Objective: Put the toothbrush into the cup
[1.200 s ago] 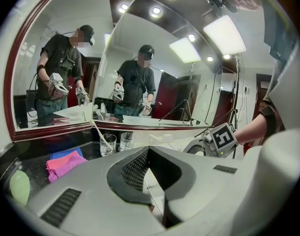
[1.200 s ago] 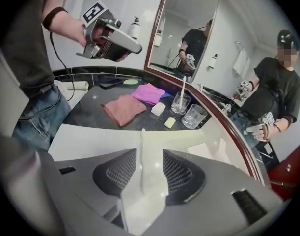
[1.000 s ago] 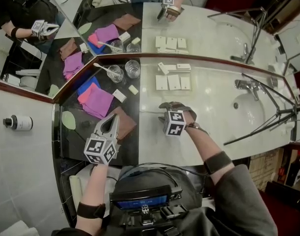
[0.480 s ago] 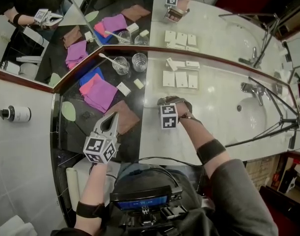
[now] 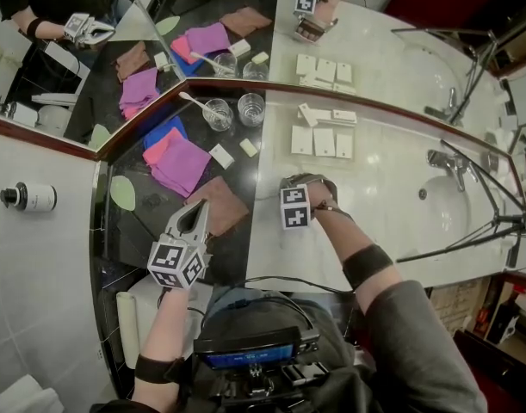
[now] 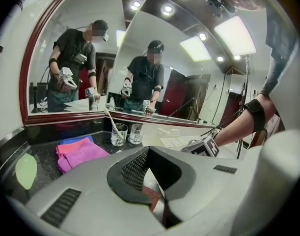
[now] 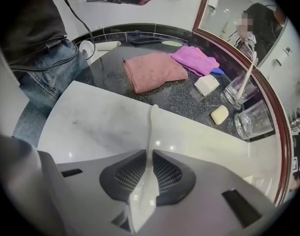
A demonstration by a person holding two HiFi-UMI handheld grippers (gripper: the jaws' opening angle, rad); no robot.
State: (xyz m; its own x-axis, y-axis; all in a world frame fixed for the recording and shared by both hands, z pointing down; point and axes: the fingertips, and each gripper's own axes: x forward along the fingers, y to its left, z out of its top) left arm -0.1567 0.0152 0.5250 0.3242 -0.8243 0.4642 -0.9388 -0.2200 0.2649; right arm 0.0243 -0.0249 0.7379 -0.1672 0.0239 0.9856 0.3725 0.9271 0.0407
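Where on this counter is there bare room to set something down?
The white marble between the forearm, the packets and the sink is bare. The dark stone left of it is crowded: cloths, soaps, two glasses.

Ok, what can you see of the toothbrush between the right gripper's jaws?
It is a slim, cream-white toothbrush, plastic-looking. It lies on the white marble counter, its thin end pointing toward the dark stone. The right gripper has just been closing its jaws, which now squeeze its handle. No bristles show.
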